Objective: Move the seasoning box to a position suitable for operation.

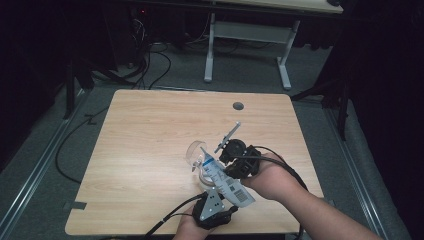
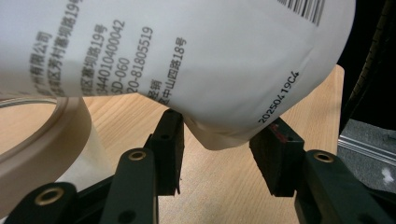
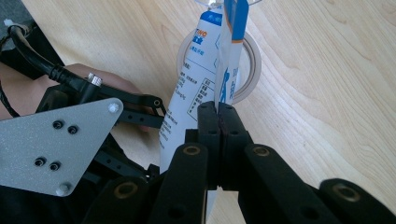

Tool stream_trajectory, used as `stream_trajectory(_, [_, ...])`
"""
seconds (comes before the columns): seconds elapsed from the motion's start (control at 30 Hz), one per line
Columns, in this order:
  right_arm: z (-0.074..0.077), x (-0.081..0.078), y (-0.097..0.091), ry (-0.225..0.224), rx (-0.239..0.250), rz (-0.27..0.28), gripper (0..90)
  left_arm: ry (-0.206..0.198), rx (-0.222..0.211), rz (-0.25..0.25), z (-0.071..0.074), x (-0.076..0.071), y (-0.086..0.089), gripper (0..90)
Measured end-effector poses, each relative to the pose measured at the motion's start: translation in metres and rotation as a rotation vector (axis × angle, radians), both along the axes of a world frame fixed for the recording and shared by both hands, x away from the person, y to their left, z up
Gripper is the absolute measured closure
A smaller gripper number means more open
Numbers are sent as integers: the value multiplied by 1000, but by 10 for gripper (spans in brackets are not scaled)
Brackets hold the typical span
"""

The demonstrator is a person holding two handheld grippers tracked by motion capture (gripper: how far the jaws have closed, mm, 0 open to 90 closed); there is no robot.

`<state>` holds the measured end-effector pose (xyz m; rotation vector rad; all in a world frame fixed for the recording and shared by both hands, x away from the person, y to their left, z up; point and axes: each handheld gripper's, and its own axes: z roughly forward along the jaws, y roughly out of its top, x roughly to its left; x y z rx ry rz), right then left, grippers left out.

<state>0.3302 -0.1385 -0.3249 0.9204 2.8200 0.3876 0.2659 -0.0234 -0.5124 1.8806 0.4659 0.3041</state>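
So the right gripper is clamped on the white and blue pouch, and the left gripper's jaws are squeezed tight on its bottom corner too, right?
Not quite. The right gripper is clamped on the pouch, but the left gripper stands open: in the left gripper view its jaws sit either side of the pouch's corner without squeezing it.

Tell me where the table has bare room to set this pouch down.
The table's left half and far edge by the grommet hole lie bare. It is crowded near the front: the pouch, tape roll, left tongs and right tongs cluster there.
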Motion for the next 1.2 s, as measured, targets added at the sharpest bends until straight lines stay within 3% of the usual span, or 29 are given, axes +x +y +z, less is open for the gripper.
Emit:
stream_trajectory(0.37, [0,0,-2,-1,11,-6,900,-3,3,-4,-1,1,1,484])
stream_trajectory(1.2, [0,2,-3,5,10,-1,900,-10,21,-2,-7,-3,22,458])
